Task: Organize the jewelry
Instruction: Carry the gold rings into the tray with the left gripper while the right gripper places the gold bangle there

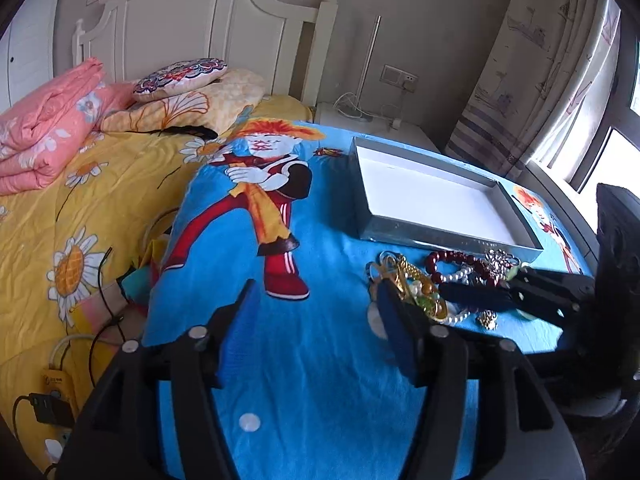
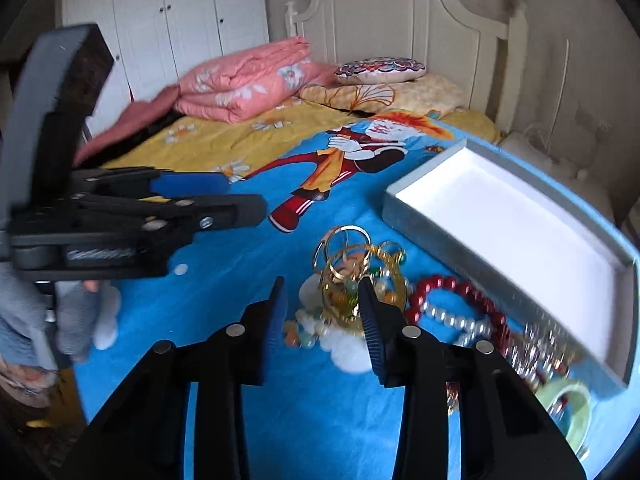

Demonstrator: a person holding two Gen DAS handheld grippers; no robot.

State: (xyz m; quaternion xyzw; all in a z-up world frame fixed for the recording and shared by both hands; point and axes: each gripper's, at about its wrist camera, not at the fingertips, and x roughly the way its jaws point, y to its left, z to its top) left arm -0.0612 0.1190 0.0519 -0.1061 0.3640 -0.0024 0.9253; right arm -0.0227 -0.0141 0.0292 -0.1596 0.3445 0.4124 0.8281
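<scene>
Blue cloth (image 1: pixel 320 360) with a cartoon figure covers the surface where you work, and on it lies the jewelry heap (image 2: pixel 384 300), just in front of the near wall of the grey box (image 2: pixel 420 220), whose white inside holds nothing that you can see. In the heap you can tell apart some gold rings (image 2: pixel 344 244) at the left end, a red bead bracelet (image 2: pixel 460 288), a white pearl string (image 2: pixel 452 320) that lies touching it, and a sparkling silver piece (image 1: pixel 498 258) nearest to the box. Your right gripper (image 2: pixel 322 312) is held low over the left part of the heap with its two fingers spread; some pale and coloured stones lie in the gap between them, and the right finger stands in front of the gold pieces, but whether it touches them you cannot tell. In the left wrist view this same gripper (image 1: pixel 476 298) reaches in from the right, right over the heap. Your left gripper (image 1: pixel 316 312) is also spread wide and holds nothing; it hangs over bare blue cloth to the left of the heap, and its right finger covers the left edge of the gold pieces in that view. Behind the cloth you see a yellow flowered sheet (image 1: pixel 60 208) and a folded pink quilt (image 2: pixel 248 80).
</scene>
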